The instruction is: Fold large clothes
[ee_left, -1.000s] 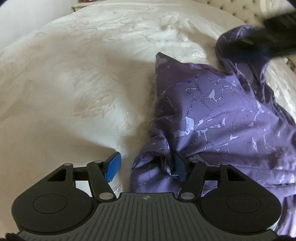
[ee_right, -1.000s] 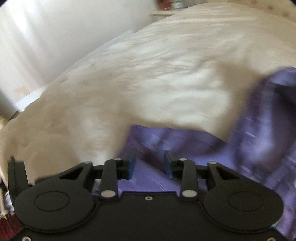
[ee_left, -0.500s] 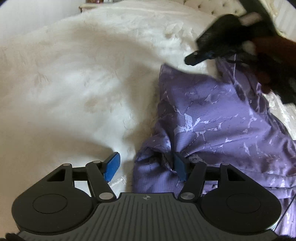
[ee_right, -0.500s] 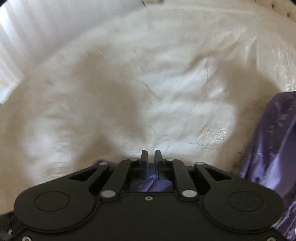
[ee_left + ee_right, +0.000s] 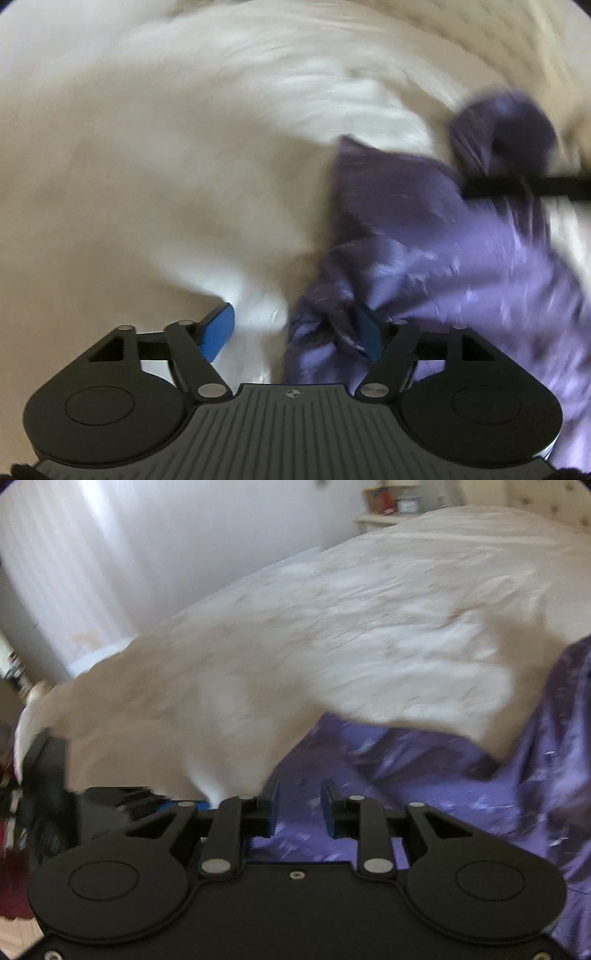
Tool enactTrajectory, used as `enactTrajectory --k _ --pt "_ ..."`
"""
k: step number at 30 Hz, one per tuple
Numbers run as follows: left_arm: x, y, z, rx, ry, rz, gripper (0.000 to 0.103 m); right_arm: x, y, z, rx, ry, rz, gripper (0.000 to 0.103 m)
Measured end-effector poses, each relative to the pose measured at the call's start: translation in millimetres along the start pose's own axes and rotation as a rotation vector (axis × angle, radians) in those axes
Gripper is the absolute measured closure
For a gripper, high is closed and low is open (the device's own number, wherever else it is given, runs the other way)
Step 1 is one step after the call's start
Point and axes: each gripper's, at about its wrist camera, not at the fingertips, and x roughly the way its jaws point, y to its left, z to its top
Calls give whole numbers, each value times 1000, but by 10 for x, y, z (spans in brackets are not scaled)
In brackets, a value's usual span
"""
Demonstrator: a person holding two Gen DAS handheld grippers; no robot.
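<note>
The purple garment (image 5: 436, 236) is lying crumpled on the bed (image 5: 155, 177), which is covered by a cream bedspread; in the left wrist view the cloth is filling the right half of the picture, bunched into a knot just ahead of the gripper and spreading away toward a darker fold at the upper right, where a blurred black bar is crossing it; the left gripper (image 5: 293, 332) is standing with its jaws wide apart, having just been opening further; its left blue pad (image 5: 218, 334) is hanging over bare bedspread, clear of the cloth, while the right pad (image 5: 369, 338) is sitting against the bunched edge of the garment, so the cloth is reaching between the jaws on one side only and is not being squeezed; in the right wrist view the right gripper (image 5: 299, 806) is hovering over a flat stretch of the same purple garment (image 5: 424, 775), its jaws partly apart and just having been opening, with cloth showing behind the gap but nothing pinched between the pads; the bed (image 5: 332, 627) is stretching away beyond it toward a pale wall and a small bedside stand (image 5: 384, 517) with blurred objects on top; both views are smeared by motion.
</note>
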Motion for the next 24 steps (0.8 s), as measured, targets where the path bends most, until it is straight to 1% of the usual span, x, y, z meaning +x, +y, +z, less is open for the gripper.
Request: enactTrajectory --k 1,4,5,6,8,9,10,11,12,13,14,15,16,17,18,20,22,24 --pt "-5 46 -14 -36 -3 -14 32 46 26 -4 -22 18 18 66" --pt "-43 74 -58 -70 -19 -27 32 203 162 -37 -103 71 82 66" --pt "-50 91 -75 -86 -21 -32 32 289 187 -40 -127 95 82 66" --pt "-61 108 -93 -99 -24 -35 31 383 196 -35 -153 113 63 68" --pt "-62 116 -103 -107 -30 -37 31 638 137 42 -191 142 -9 71" --pt "-71 120 -116 -106 -34 -38 31 762 68 102 -183 152 -44 79" --pt "-81 132 -120 -106 -36 -39 31 879 -29 170 -156 157 -75 82" --pt "-88 133 -120 -110 -36 -41 31 980 -131 231 -110 166 -98 89" --pt "-96 130 -122 -115 -34 -43 32 1045 -217 274 -68 170 -117 101" --pt "-111 123 -121 -114 -29 -42 32 1082 -282 307 -31 166 -130 103" --pt "-125 109 -112 -103 -20 -38 32 1080 -329 333 14 159 -125 103" --pt "-149 88 -93 -87 -11 -32 32 1049 -339 346 42 151 -123 98" --pt "-190 62 -73 -66 -9 -27 32 960 -323 346 53 124 -122 89" --pt "-250 24 -50 -38 -16 -26 32 851 -296 329 52 88 -131 74" --pt "-306 -17 -32 -7 -28 -29 32 715 -274 300 55 47 -146 61" --pt "-413 -157 20 84 -63 -48 32 382 -281 197 108 -37 -167 53" --pt "-447 -331 91 184 -93 -77 32 109 -328 36 171 -84 -213 53" --pt "-407 -532 174 288 -115 -119 32 -184 -393 -197 243 -105 -278 53"
